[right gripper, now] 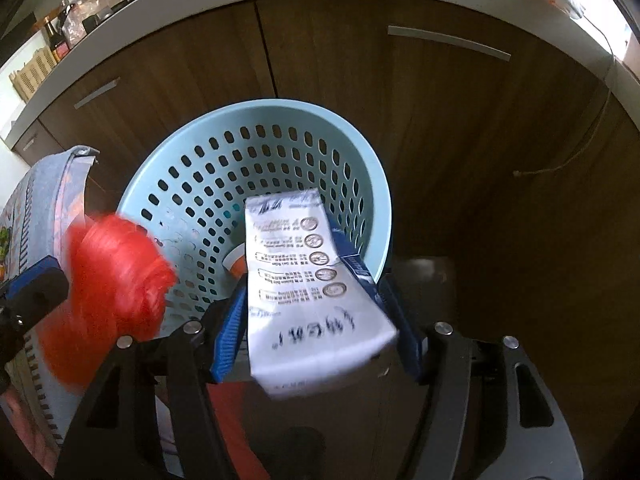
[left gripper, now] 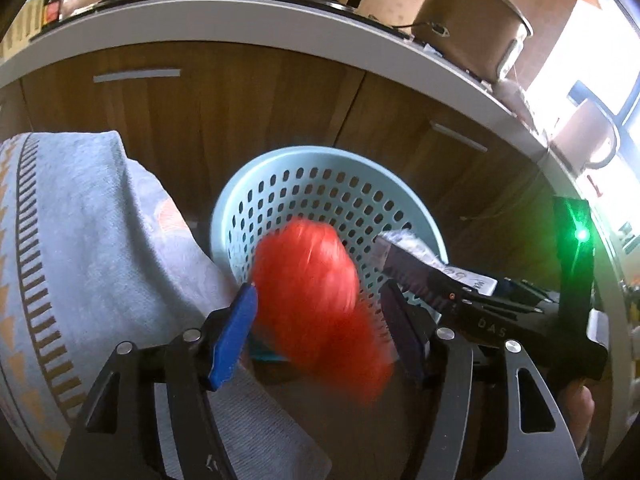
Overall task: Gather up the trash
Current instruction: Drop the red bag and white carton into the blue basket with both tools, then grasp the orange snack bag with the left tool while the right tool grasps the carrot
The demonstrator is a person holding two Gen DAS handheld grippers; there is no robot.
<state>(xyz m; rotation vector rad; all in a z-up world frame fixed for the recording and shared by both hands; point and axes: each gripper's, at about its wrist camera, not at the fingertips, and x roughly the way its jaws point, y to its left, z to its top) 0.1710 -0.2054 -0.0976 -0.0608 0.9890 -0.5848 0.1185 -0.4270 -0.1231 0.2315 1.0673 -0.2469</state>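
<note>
- Daylight pours in from the window [left gripper: 600, 92] at right, blown out to white glare.
- Cabinets [right gripper: 460, 140] sit dim and shadowy.
- Red bag [left gripper: 320, 300] is smeared with motion blur; the carton [right gripper: 312, 292] is a bit soft too.
- Heavy fisheye bend, black corners, counter edge [left gripper: 240, 28] curves.
- Green LED [left gripper: 582, 235] flares.
</note>
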